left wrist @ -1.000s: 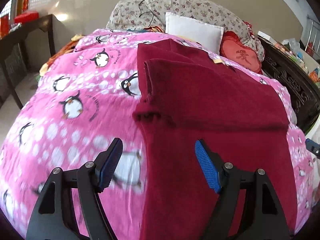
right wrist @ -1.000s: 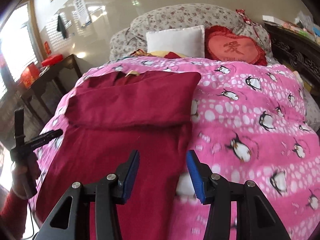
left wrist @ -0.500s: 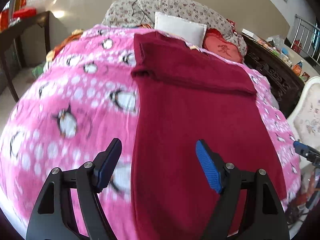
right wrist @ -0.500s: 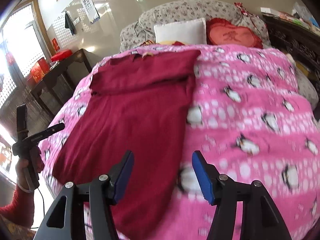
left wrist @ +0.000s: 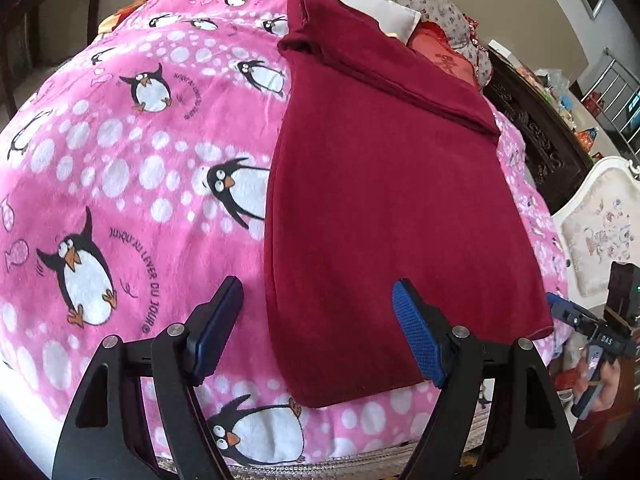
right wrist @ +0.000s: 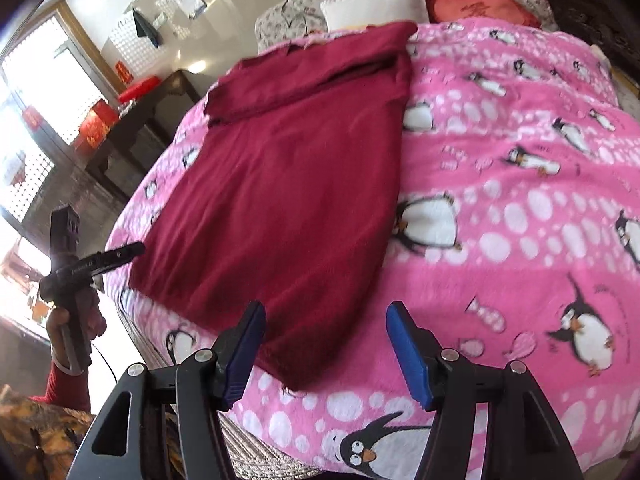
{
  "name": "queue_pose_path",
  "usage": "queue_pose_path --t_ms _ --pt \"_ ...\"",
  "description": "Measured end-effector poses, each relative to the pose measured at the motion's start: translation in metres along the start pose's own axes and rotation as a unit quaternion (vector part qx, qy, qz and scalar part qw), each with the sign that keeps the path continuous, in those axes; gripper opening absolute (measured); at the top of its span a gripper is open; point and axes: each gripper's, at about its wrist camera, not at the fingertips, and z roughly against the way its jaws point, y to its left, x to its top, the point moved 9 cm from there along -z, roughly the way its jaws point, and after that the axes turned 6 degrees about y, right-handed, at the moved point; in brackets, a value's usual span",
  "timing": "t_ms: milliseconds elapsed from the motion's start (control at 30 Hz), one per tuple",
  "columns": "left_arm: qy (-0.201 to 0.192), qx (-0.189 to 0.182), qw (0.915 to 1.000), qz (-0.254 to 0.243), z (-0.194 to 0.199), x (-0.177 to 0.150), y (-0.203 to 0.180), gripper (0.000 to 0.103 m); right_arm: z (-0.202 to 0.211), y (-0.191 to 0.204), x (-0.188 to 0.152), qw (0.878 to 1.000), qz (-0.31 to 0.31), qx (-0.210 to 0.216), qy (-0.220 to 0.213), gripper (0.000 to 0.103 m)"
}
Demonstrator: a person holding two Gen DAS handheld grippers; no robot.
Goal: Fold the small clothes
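A dark red garment (left wrist: 380, 200) lies flat on the pink penguin blanket (left wrist: 120, 160), its far end folded over into a band. My left gripper (left wrist: 316, 292) hovers open above the garment's near left hem corner, with nothing between its pads. In the right wrist view the same garment (right wrist: 288, 180) spreads away from me, and my right gripper (right wrist: 326, 312) stands open just above its near right hem corner, touching nothing. Each view catches the other gripper at its side: the right one (left wrist: 580, 320), and the left one (right wrist: 96, 260) held in a hand.
A white pillow (right wrist: 372, 6) and a red heart cushion (right wrist: 476, 8) lean at the bed's head. A dark wooden table (right wrist: 132, 120) stands left of the bed. A carved dark cabinet (left wrist: 540, 140) and a white chair (left wrist: 600, 220) stand to the right. The bed's near edge lies right below both grippers.
Both grippers have drawn back from the folded band toward the bed's near edge, tilting downward, so the hem now shows. The right gripper's jaws have widened.
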Motion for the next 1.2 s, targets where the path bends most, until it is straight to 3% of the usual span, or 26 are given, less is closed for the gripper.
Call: queue_pose_path --t_ms 133,233,367,500,600,800,933,1033,1133,1200 --pt "-0.003 0.001 1.0000 0.008 -0.002 -0.001 0.000 0.079 -0.001 0.000 -0.004 1.000 -0.013 0.026 -0.007 0.061" --pt "-0.003 -0.005 0.9998 0.020 -0.005 -0.001 0.000 0.082 -0.006 0.003 -0.007 0.996 -0.030 0.081 -0.008 0.061" --pt "0.019 0.027 0.9993 -0.020 -0.008 -0.007 -0.006 0.082 -0.012 0.004 -0.004 0.993 -0.039 0.111 -0.014 0.061" --pt "0.026 0.060 0.9959 -0.063 -0.013 -0.013 -0.012 0.083 -0.016 0.004 -0.002 0.991 -0.040 0.127 -0.016 0.061" --pt "0.032 0.061 0.9945 -0.079 -0.018 -0.014 -0.016 0.093 -0.017 0.004 -0.001 0.990 -0.045 0.134 -0.022 0.061" --pt "0.032 0.045 0.9955 -0.077 -0.021 -0.014 -0.018 0.102 -0.011 -0.003 -0.004 0.988 -0.043 0.145 -0.028 0.061" --pt "0.036 0.068 0.9941 -0.077 -0.026 -0.011 -0.022 0.102 -0.012 -0.001 -0.003 0.987 -0.043 0.149 -0.031 0.061" --pt "0.034 0.087 0.9924 -0.080 -0.030 -0.010 -0.025 0.102 -0.015 0.000 -0.001 0.989 -0.034 0.141 -0.036 0.047" --pt "0.027 0.084 0.9931 -0.077 -0.029 -0.010 -0.026 0.099 -0.018 -0.001 -0.001 0.990 -0.028 0.135 -0.036 0.035" --pt "0.017 0.078 0.9934 -0.082 -0.024 -0.009 -0.028 0.077 -0.019 0.002 -0.002 0.988 -0.022 0.150 -0.028 0.023"
